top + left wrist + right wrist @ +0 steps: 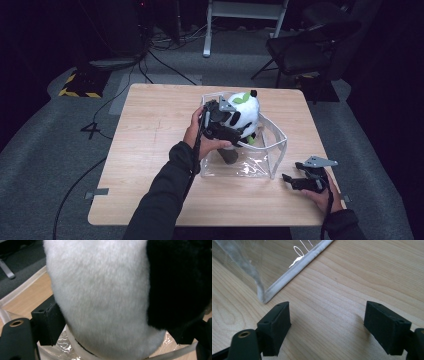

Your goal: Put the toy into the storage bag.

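White-and-black plush panda (243,112) sits clenched between the left tongs (235,131); right tongs (292,181) gape apart.

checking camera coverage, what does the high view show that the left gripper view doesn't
High view alone: the whole table, the right hand-held gripper open and apart from the clear bag, a chair. Left gripper view alone: fur close up, the bag's white rim beneath. Both: the panda plush clamped by the left hand-held gripper.

A large "4" marked on the grey floor (60,125) left of the table. Nothing else legible.
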A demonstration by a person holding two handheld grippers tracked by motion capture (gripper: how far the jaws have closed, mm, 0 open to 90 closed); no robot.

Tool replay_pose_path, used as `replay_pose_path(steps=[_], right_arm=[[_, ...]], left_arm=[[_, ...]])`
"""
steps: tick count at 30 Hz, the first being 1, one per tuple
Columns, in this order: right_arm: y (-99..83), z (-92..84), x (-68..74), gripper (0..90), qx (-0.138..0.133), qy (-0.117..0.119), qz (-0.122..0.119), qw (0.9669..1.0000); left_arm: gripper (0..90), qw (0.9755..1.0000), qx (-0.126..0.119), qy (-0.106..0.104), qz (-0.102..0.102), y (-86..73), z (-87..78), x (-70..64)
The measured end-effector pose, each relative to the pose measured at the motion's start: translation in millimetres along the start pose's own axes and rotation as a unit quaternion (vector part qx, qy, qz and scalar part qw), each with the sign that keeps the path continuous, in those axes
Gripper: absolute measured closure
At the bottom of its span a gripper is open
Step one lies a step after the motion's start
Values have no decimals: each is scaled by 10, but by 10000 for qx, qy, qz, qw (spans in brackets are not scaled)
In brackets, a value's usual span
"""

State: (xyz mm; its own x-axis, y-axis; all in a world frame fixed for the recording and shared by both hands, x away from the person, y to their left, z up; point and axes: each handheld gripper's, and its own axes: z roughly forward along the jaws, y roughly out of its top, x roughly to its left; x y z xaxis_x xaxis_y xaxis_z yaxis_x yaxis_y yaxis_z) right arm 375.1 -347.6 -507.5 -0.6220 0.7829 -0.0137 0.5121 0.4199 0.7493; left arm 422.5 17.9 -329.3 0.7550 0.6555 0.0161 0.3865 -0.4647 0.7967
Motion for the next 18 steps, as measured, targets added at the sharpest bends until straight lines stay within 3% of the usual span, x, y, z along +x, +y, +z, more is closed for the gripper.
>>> replay_pose_path(steps=[9,18], right_arm=[[0,0,1,214,1,8,-3,10000],[0,-1,2,217,-1,12,-12,10000]], left_arm=[[152,9998,146,-85,75,18,-16,-21],[152,9999,90,-52,113,39,-65,-20]])
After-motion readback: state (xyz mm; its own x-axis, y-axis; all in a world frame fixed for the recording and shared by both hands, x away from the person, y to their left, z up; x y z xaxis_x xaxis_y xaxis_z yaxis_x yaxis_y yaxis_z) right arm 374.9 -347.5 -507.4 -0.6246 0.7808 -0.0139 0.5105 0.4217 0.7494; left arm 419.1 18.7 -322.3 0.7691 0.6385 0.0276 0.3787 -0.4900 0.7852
